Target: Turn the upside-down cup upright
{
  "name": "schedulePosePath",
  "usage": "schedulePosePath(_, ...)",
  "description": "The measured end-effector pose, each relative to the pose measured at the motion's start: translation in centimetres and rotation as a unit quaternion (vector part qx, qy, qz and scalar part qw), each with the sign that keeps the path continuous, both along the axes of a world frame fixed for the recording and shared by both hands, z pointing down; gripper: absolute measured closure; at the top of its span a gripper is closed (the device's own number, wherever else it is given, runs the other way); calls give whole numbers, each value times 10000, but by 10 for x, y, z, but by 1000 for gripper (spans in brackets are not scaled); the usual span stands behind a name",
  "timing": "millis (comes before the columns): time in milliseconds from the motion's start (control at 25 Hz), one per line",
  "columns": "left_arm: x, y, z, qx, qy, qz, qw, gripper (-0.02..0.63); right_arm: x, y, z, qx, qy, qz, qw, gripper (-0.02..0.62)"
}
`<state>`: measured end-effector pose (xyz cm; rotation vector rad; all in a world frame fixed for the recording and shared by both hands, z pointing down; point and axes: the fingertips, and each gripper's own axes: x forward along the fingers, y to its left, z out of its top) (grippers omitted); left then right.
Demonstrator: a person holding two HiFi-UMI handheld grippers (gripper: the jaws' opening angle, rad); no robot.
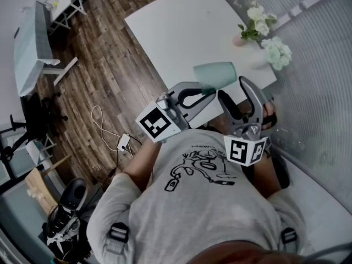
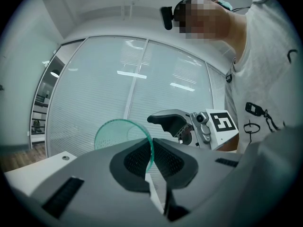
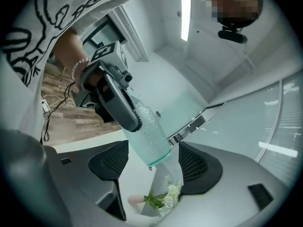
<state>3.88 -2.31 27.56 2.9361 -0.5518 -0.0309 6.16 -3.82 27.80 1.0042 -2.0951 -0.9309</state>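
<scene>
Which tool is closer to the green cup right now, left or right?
Left. The left tool is shut on the cup wall, holding it in the air. The right tool is open close beside the cup's far end, not gripping it.

Wooden plank floor [image 1: 104,65] beneath a white table [image 1: 181,32] bearing white flowers [image 1: 278,51]; ribbed glass partition [image 1: 324,92] along the table's right edge. Second desk [image 1: 30,54], dark office chair [image 1: 38,117] and loose cable [image 1: 104,126] at left. Ceiling strip light [image 3: 185,8] lit.
</scene>
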Motion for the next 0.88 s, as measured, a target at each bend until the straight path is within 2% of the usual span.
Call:
schedulePosePath(160, 2, 1, 1, -35, -30, 37, 10000, 594, -6, 0, 3, 299, 675, -25, 9973, 262)
schedulePosePath(320, 4, 3, 1, -59, -39, 59, 10000, 592, -6, -1, 6, 377, 1017, -22, 9941, 252)
schedulePosePath(560, 7, 5, 3, -58, -81, 173, 9998, 592, -7, -8, 18, 265, 1278, -25, 9914, 244)
schedulePosePath(880, 14, 12, 6, -60, -146, 383, 9991, 592, -14, -14, 25, 187, 1396, -60, 9900, 241)
